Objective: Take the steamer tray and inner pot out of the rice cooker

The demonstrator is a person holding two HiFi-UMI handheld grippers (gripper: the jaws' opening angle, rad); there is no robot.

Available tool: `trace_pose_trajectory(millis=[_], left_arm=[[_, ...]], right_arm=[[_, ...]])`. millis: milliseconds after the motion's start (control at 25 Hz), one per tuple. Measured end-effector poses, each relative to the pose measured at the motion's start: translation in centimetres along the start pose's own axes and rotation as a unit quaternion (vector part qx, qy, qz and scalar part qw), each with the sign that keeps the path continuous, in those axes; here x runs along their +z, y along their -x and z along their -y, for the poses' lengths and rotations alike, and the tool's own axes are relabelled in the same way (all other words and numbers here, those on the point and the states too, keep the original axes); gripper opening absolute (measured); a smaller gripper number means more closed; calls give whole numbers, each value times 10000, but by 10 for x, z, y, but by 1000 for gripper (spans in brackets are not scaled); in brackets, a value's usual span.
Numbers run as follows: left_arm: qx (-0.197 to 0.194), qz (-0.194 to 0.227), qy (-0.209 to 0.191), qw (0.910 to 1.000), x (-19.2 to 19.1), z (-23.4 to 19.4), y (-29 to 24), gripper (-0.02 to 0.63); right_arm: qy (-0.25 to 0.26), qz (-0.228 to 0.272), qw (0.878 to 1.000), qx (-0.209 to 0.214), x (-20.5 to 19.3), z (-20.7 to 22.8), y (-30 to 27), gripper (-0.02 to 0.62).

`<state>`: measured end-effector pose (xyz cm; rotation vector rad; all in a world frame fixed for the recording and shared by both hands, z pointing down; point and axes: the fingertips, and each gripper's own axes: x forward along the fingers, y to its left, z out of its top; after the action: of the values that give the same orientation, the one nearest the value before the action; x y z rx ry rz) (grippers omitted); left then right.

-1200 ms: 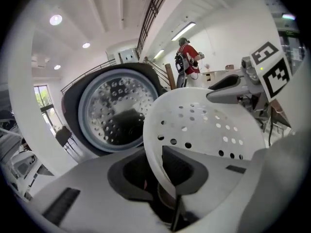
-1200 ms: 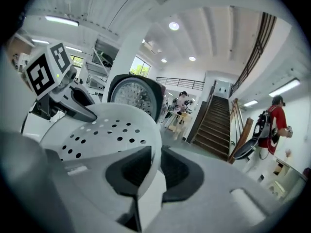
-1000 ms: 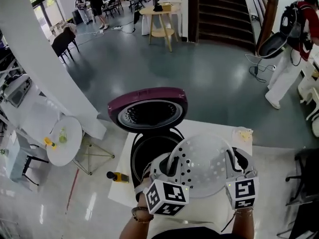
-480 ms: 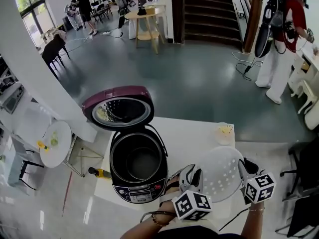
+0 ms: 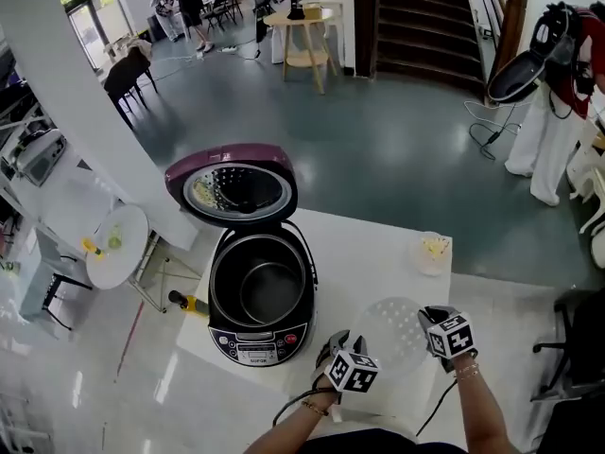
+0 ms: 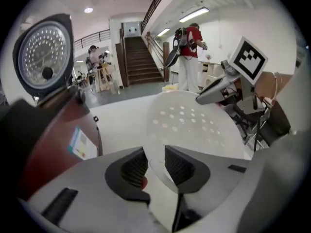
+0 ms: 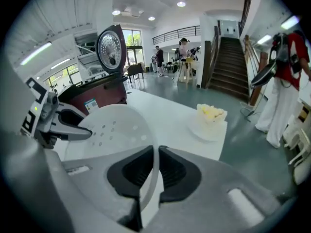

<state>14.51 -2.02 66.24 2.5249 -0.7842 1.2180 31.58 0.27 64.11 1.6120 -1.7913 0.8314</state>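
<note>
Head view: the steamer tray (image 5: 392, 334) is out, down at the table (image 5: 369, 253) just right of the rice cooker (image 5: 248, 348). The right gripper (image 5: 427, 318) pinches its rim. The left gripper (image 5: 336, 341) has just been opening slightly, with the rim between its pads. The inner pot (image 5: 269, 291) is not yet out.

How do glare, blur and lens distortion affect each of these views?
Head view: fisheye bends straight lines, and the glossy floor at left throws bright reflections. Left gripper view: black round vignette, steamer tray washed out. Right gripper view: same vignette, near foreground soft.
</note>
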Motion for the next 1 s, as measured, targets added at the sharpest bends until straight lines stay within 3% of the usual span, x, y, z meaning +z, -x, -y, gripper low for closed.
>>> trace_pose_trajectory(millis=[200, 320, 440, 600, 800, 920, 1000], left_arm=[[316, -306, 665, 9968, -45, -23, -39, 109], [136, -314, 1222, 9919, -46, -28, -39, 109], [90, -239, 1370, 9902, -46, -30, -32, 110], [7, -119, 1426, 9897, -47, -38, -13, 114], [-1148, -218, 882, 9892, -50, -12, 31, 117], [-1676, 5, 596, 9841, -47, 5, 63, 117], [-1986, 316, 639, 9775, -37, 9, 85, 117]], right_arm=[[-282, -344, 9983, 371, -15, -7, -46, 26], [-531, -495, 9964, 429, -18, -3, -66, 26], [-990, -643, 9913, 577, -22, 0, -77, 28], [-1160, -676, 9894, 554, -11, 2, -91, 26], [-2189, -403, 9748, 124, 12, 31, -105, 25], [-3096, -60, 9502, -345, 22, 49, -114, 25], [-3668, 171, 9284, -571, 30, 55, -122, 25]])
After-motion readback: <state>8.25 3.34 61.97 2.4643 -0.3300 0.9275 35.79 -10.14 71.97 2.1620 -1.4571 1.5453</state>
